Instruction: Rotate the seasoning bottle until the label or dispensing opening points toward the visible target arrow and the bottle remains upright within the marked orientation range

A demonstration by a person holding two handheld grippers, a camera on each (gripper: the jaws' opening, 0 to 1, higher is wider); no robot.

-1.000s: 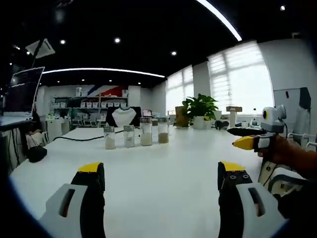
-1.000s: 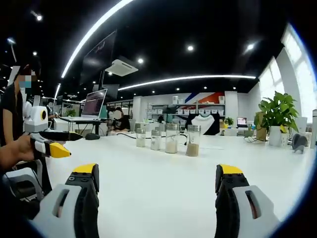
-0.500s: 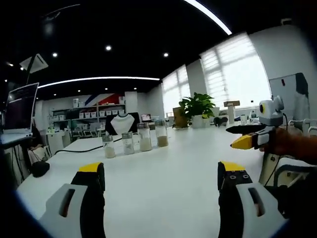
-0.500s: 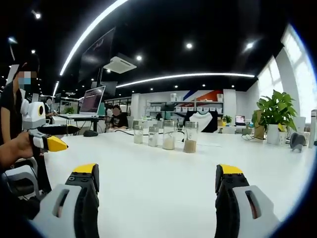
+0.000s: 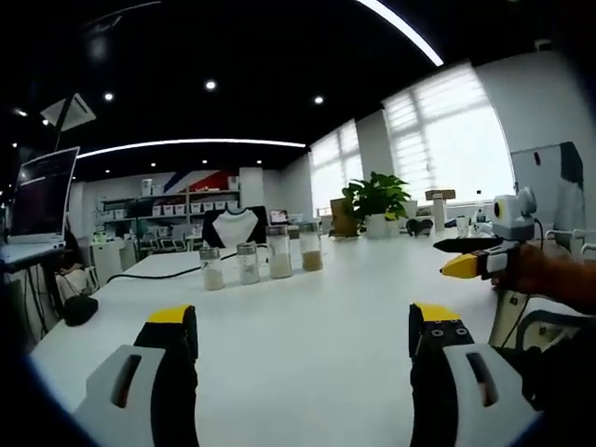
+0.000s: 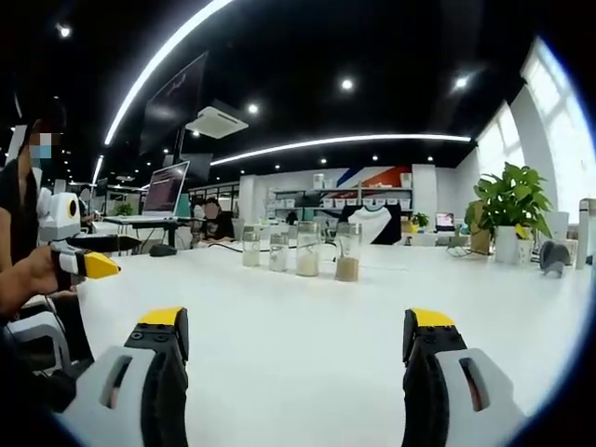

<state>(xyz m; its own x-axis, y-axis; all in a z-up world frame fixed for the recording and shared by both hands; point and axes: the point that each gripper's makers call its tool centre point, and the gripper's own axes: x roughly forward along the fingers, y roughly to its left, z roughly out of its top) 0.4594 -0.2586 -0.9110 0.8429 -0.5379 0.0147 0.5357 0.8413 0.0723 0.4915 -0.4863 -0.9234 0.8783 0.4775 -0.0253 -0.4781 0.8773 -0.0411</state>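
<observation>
Several glass seasoning bottles (image 5: 262, 263) with metal caps stand upright in a row far across the white table (image 5: 307, 317); they appear again as the bottle row (image 6: 298, 255) in the right gripper view. The one with brown powder (image 6: 347, 252) is at the row's right end. My left gripper (image 5: 303, 331) is open, well short of the bottles, nothing between its jaws. My right gripper (image 6: 296, 331) is open too and just as far from them. The right gripper's yellow tip (image 5: 463, 266) enters the left gripper view from the right; the left gripper's tip (image 6: 96, 267) enters the right gripper view from the left.
A potted plant (image 5: 377, 207) and small items stand at the table's far right. A black cable (image 5: 154, 271) runs behind the bottles, and a dark object (image 5: 79, 308) lies at the left edge. A laptop (image 6: 164, 194) and a seated person (image 6: 211, 221) are beyond.
Both views have shifted slightly with my hands; the bottle row sits a little lower in the left gripper view and a little to the left in the right gripper view. Jaws stay open; the bottles stand unmoved.
</observation>
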